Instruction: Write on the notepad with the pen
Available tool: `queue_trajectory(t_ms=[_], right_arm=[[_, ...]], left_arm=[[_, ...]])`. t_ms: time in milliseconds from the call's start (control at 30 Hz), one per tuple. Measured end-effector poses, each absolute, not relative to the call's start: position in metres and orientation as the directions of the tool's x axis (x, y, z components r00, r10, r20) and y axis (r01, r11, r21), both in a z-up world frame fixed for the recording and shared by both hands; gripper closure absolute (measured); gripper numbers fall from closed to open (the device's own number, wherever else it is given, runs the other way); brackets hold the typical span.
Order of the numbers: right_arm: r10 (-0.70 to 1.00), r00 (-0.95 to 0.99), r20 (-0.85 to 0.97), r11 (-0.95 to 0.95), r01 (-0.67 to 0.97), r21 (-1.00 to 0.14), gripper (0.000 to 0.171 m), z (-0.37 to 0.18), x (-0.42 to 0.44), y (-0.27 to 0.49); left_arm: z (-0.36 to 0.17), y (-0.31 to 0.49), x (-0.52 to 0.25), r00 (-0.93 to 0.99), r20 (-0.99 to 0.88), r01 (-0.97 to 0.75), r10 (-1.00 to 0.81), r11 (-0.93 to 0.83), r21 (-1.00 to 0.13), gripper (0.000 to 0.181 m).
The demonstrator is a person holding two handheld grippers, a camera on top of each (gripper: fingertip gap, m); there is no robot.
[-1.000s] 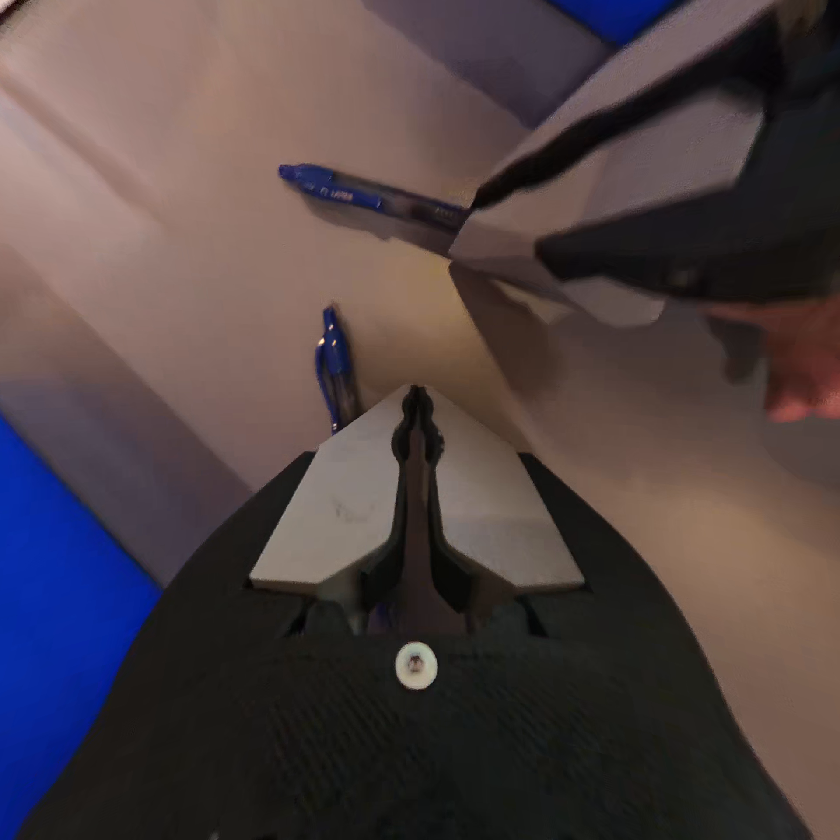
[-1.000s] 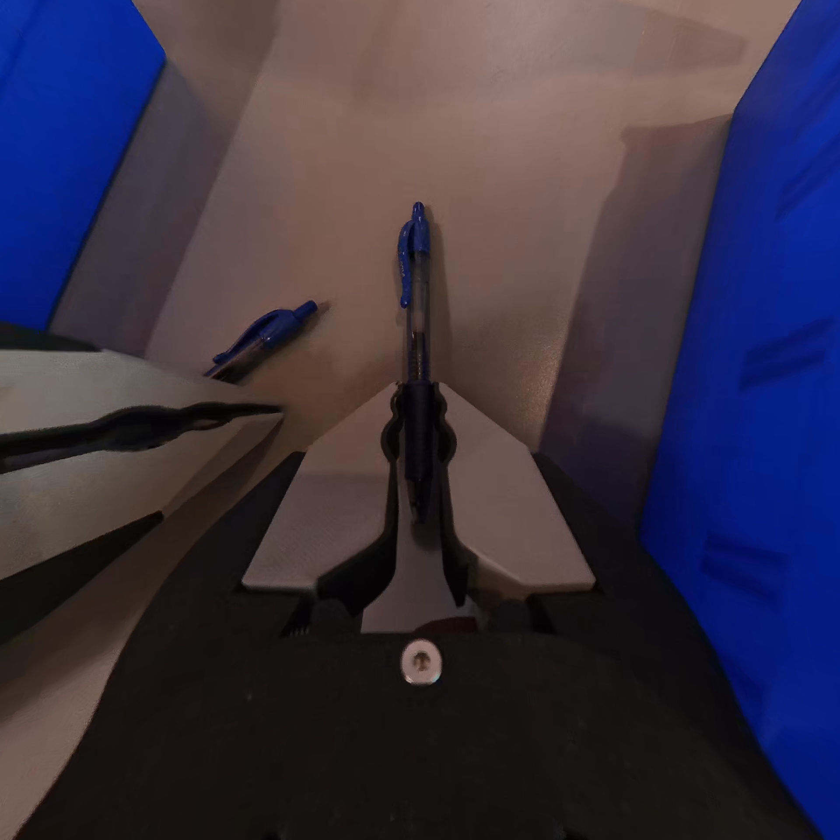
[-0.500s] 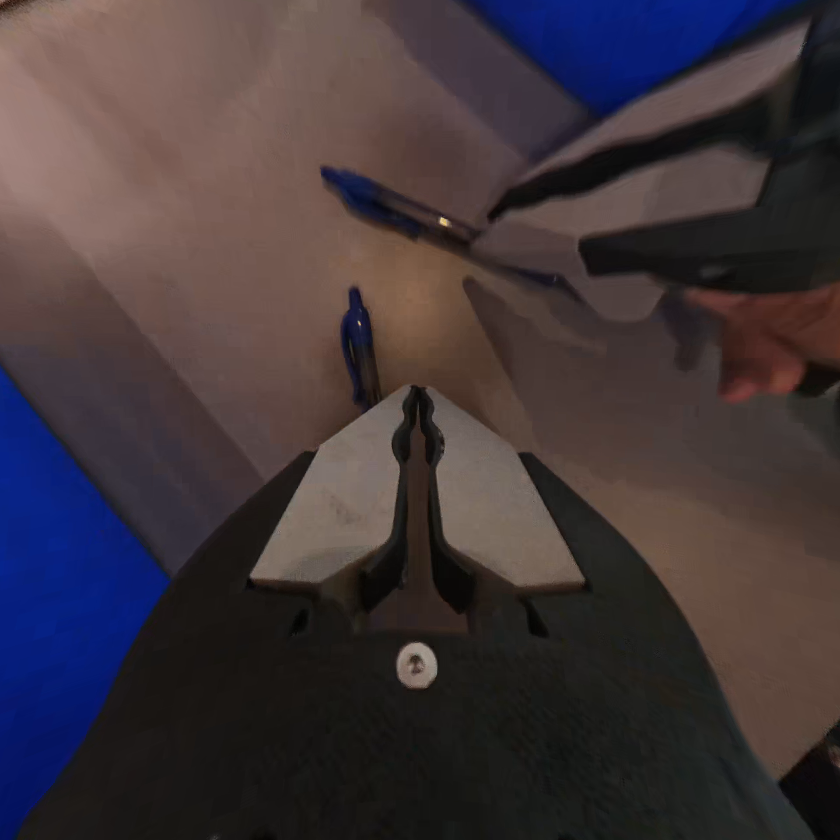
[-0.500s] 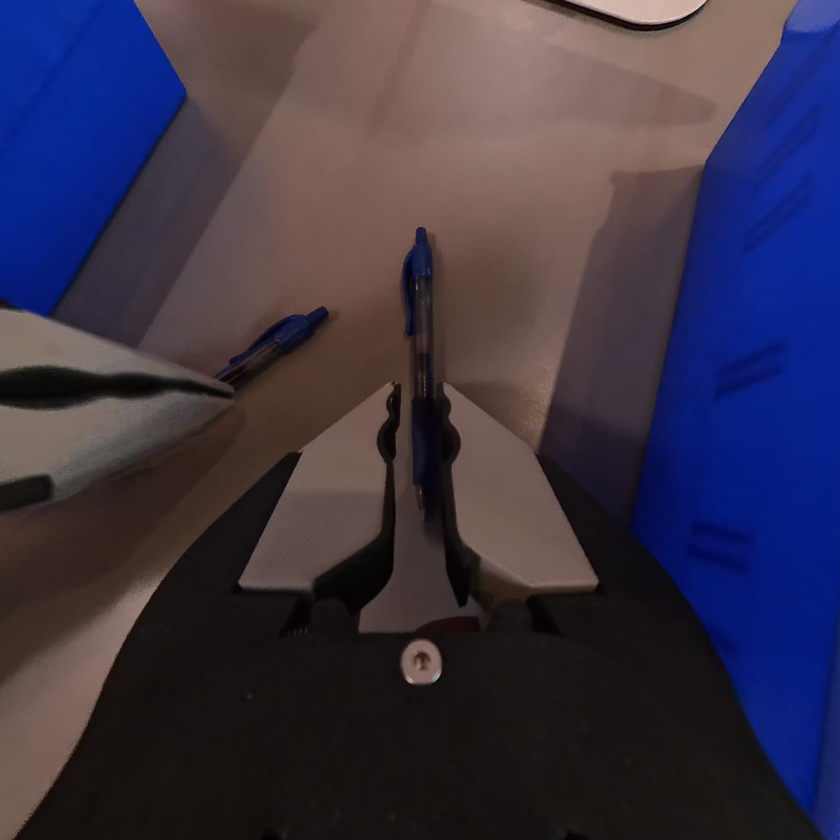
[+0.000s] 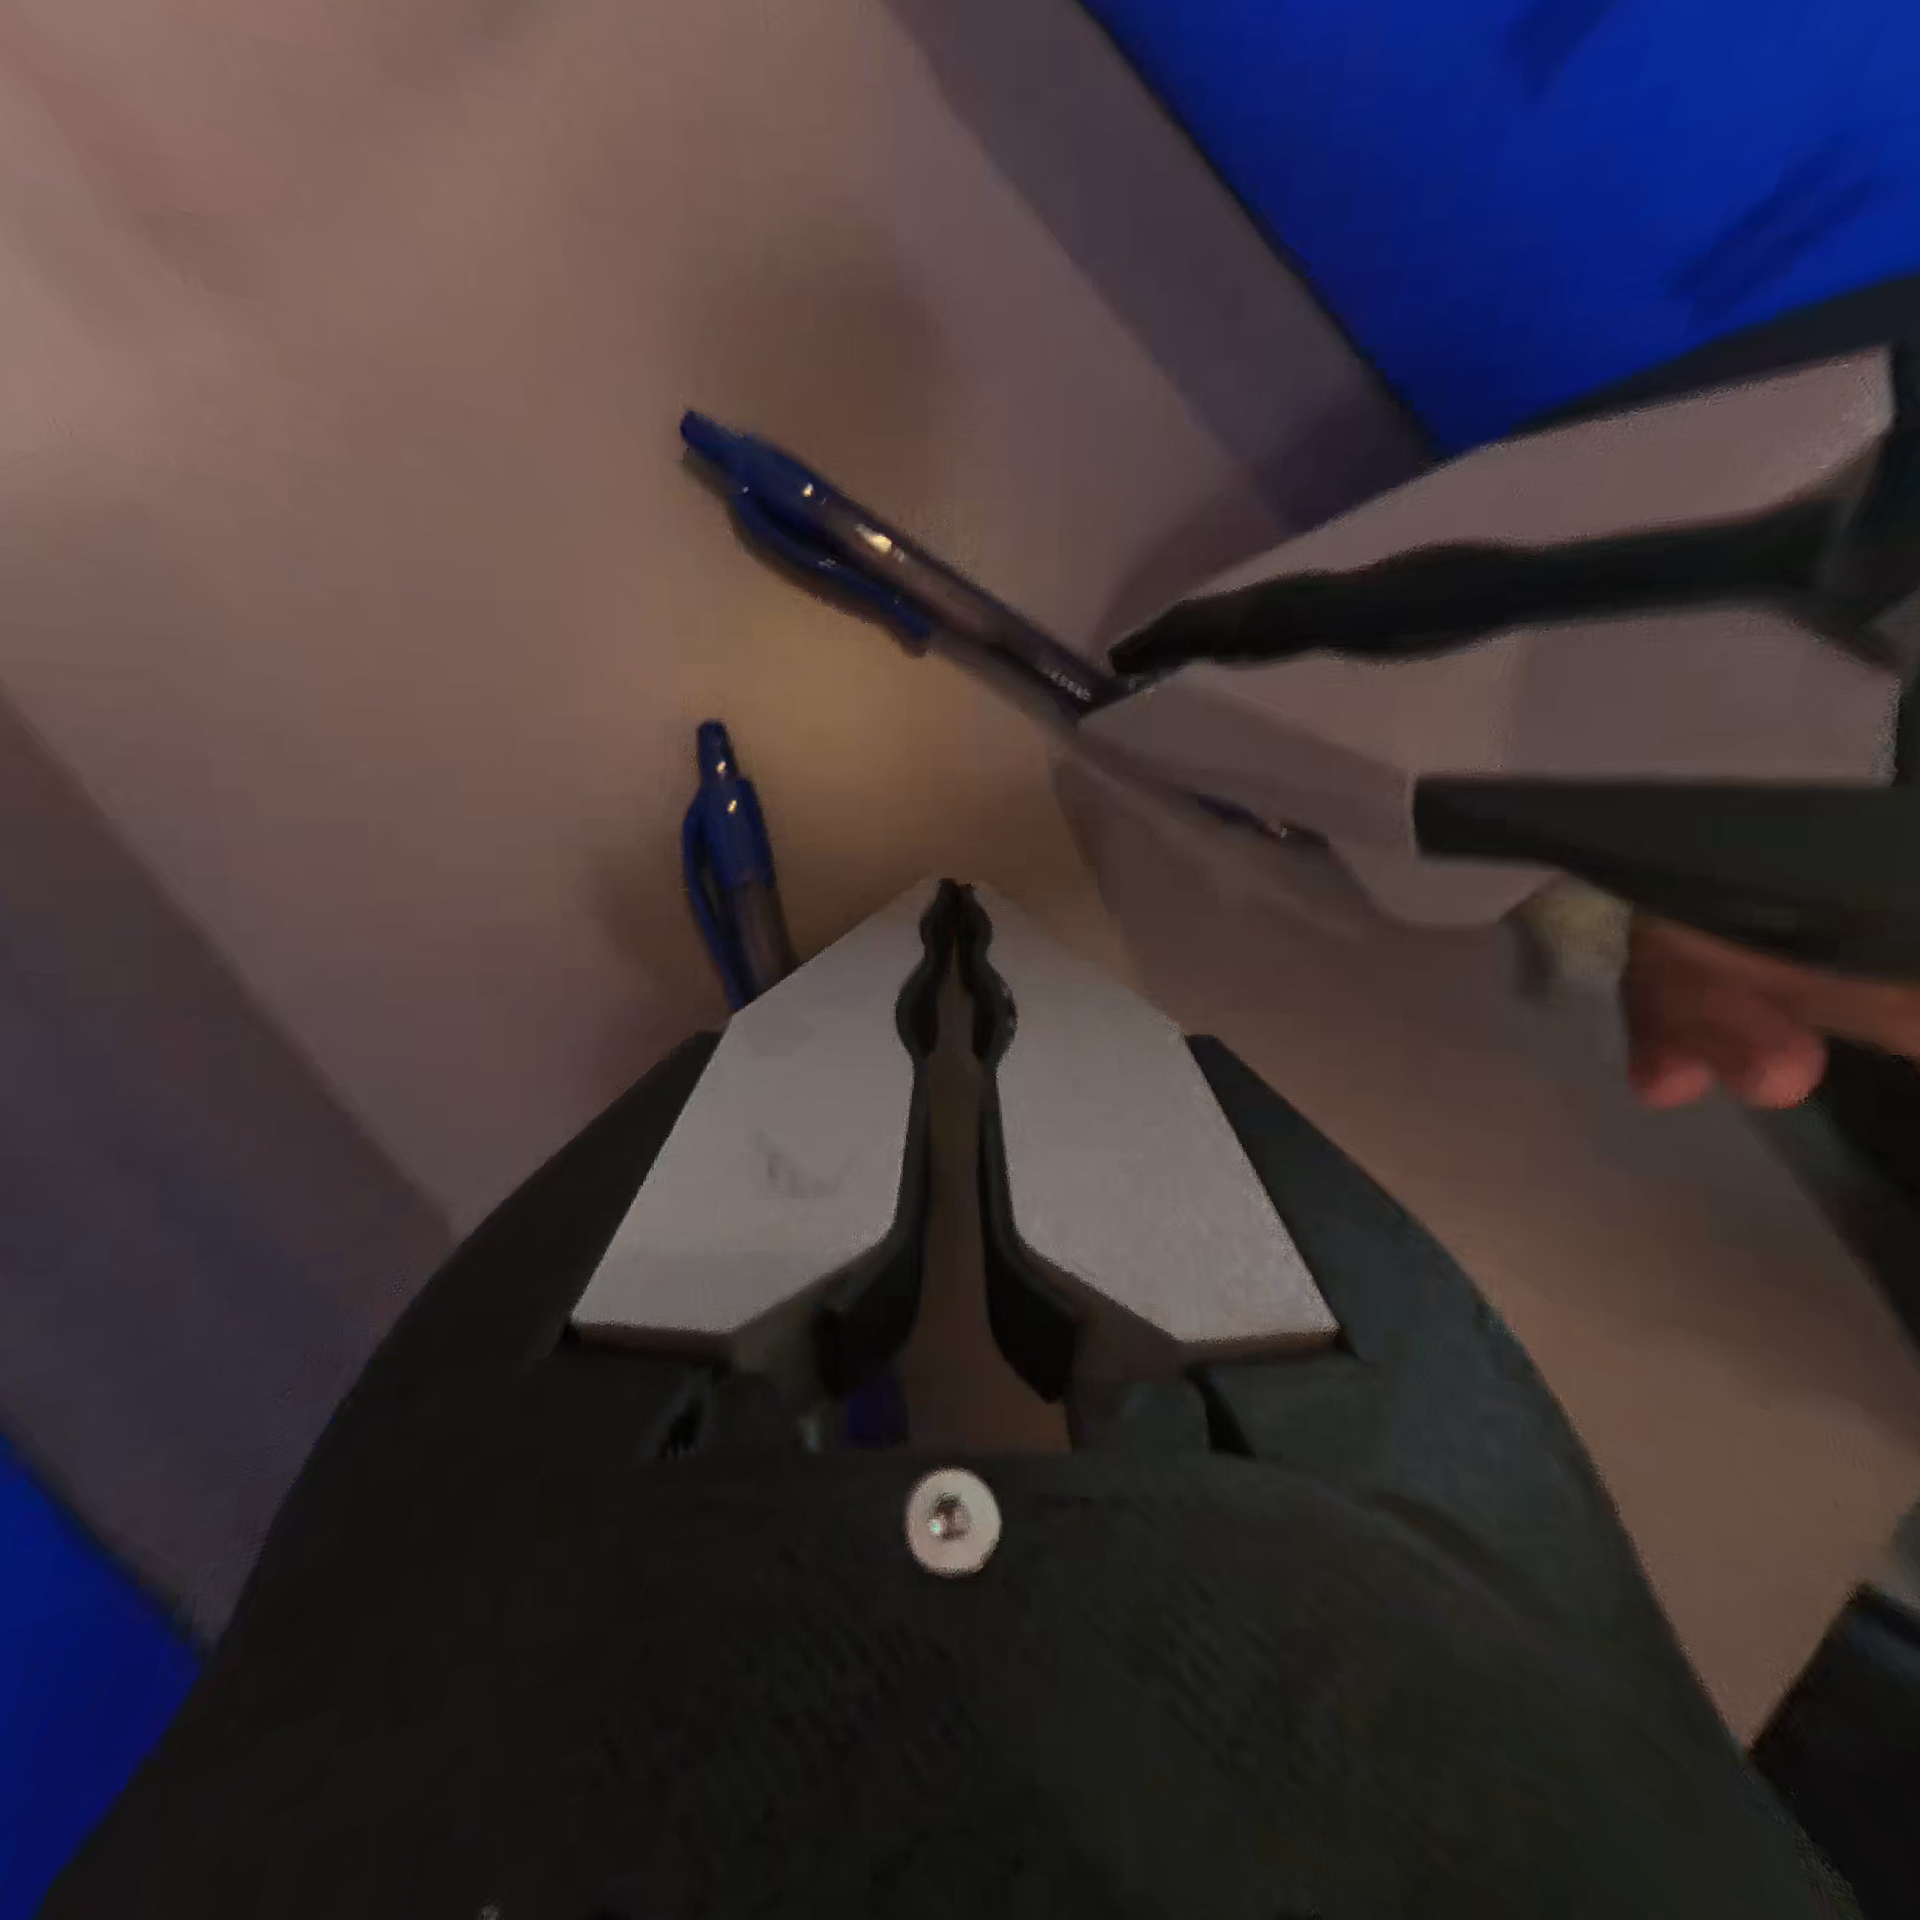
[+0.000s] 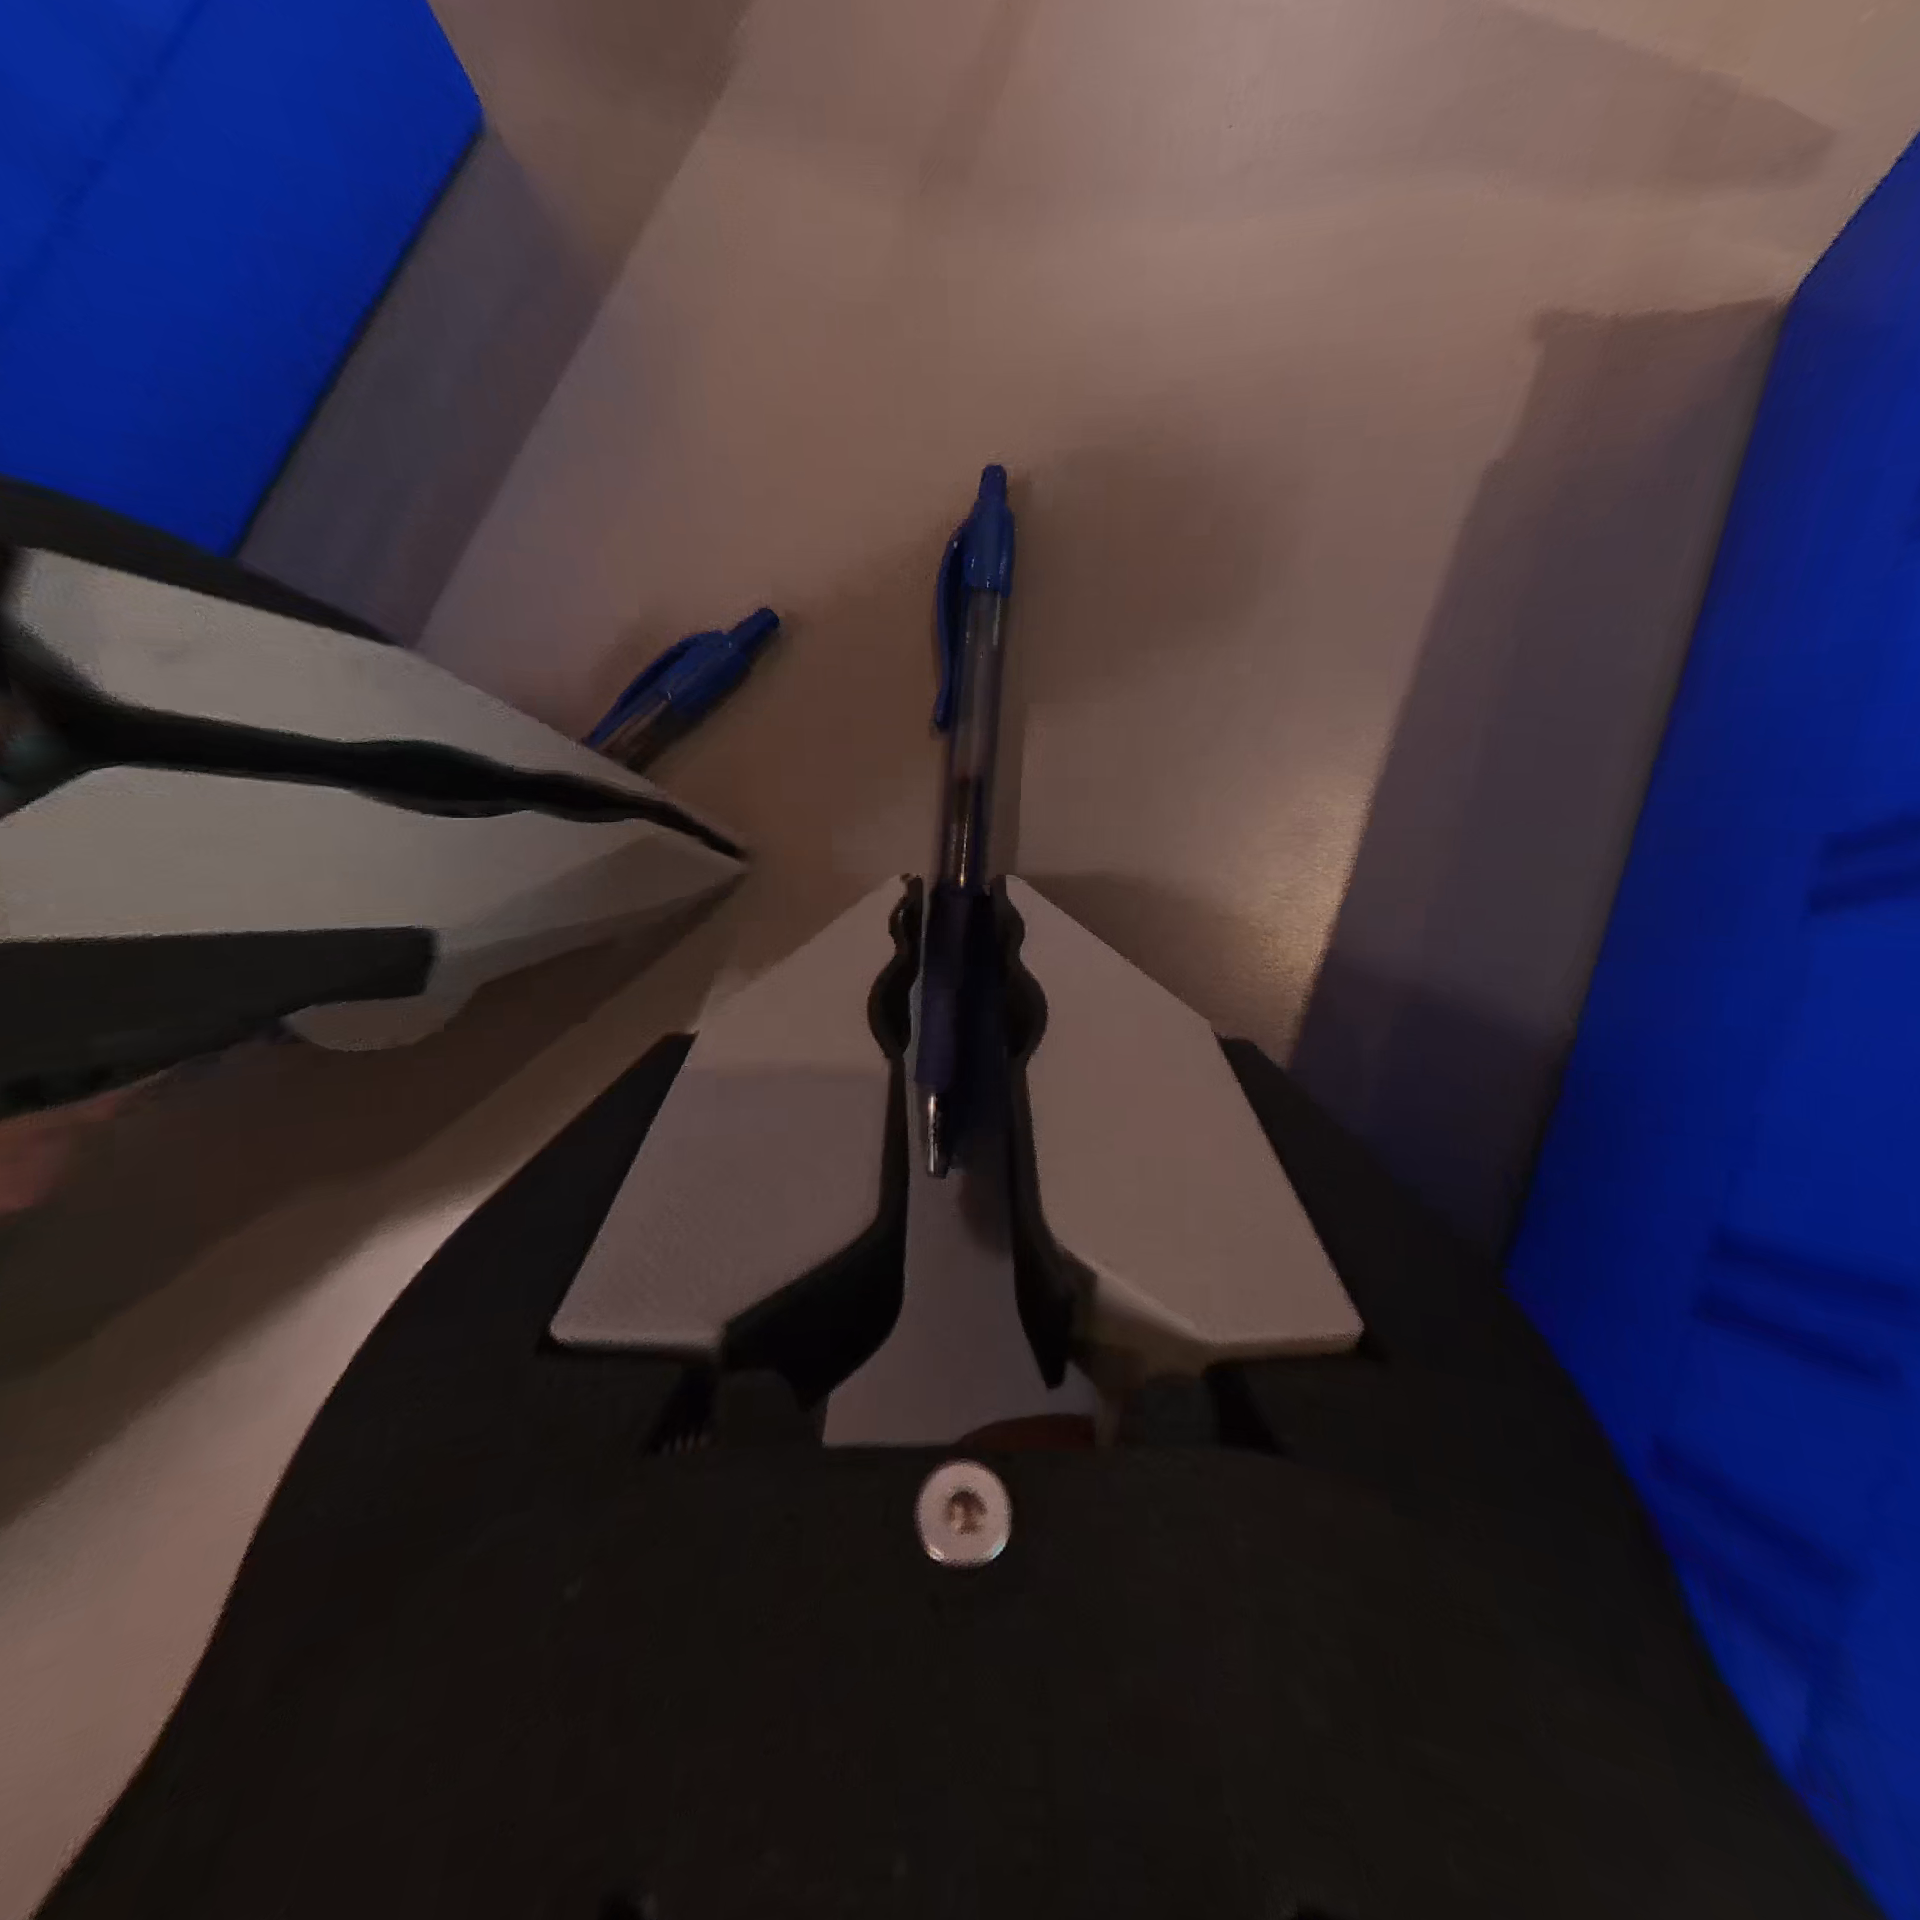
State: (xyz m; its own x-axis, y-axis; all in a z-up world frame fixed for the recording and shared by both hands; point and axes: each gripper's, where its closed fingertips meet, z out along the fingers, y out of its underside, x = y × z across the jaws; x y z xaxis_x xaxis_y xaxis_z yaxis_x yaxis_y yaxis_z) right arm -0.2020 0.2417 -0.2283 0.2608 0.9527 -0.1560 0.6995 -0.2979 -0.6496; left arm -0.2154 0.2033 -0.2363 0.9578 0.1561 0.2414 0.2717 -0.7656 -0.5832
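in my right wrist view the pen [image 6: 971, 790] sits between my right tongs [image 6: 954, 883], reaching far along the table [image 6: 1195, 436]. my left tongs [image 6: 717, 842] come in from the left, just beside them. a second pen [image 6: 686, 681] lies behind the left tongs. panels [image 6: 1766, 831] stand left and right of the table.

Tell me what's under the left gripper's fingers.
A second blue pen lies on the grey surface, running beneath the shut left gripper. Only its clip end shows; the fingers cover the rest.
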Motion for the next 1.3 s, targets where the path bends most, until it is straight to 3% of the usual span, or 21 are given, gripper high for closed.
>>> queue_trajectory(t_ms=[33,200,333,400,467,567,833,1000,1067,1300], right_arm=[[0.952,0.264,-0.156,-0.299,0.686,-0.664,0.159,-0.224,-0.203,0.243],[0.954,0.271,-0.126,-0.277,0.641,-0.716,0.153,-0.209,-0.204,0.249],[0.960,0.245,-0.136,-0.256,0.571,-0.780,0.148,-0.189,-0.208,0.248],[0.964,0.205,-0.166,-0.253,0.542,-0.801,0.149,-0.181,-0.210,0.241],[0.975,0.100,-0.197,-0.219,0.526,-0.822,0.150,-0.173,-0.214,0.223],[0.965,-0.111,-0.238,-0.139,0.551,-0.823,0.148,-0.174,-0.220,0.174],[0.888,-0.456,-0.068,0.223,0.555,-0.801,0.148,-0.206,-0.219,0.067],[0.921,-0.388,0.032,0.288,0.623,-0.728,0.155,-0.230,-0.223,0.082],[0.946,-0.308,0.106,0.288,0.638,-0.714,0.171,-0.231,-0.227,0.107],[0.995,-0.050,0.088,0.097,0.730,-0.677,0.171,-0.231,-0.219,0.173]], left_arm=[[-0.236,0.211,-0.213,0.945,0.291,0.301,0.152,-0.755,-0.582,0.181],[-0.226,0.227,-0.185,0.878,0.476,0.344,0.051,-0.758,-0.554,0.181],[-0.176,0.225,-0.210,0.937,0.346,0.310,0.052,-0.583,-0.751,0.181],[-0.162,0.221,-0.238,0.946,0.286,0.325,0.154,-0.476,-0.818,0.171],[-0.154,0.217,-0.260,0.943,0.236,0.315,0.235,-0.397,-0.862,0.156],[-0.146,0.211,-0.279,0.940,0.156,0.260,0.304,-0.340,-0.903,0.152],[-0.130,0.200,-0.296,0.922,0.132,0.240,0.363,-0.273,-0.932,0.158],[-0.137,0.201,-0.295,0.927,0.124,0.239,0.354,-0.304,-0.922,0.158],[-0.140,0.202,-0.294,0.929,0.122,0.240,0.350,-0.317,-0.917,0.157],[-0.169,0.206,-0.291,0.932,0.134,0.277,0.337,-0.420,-0.864,0.160]])
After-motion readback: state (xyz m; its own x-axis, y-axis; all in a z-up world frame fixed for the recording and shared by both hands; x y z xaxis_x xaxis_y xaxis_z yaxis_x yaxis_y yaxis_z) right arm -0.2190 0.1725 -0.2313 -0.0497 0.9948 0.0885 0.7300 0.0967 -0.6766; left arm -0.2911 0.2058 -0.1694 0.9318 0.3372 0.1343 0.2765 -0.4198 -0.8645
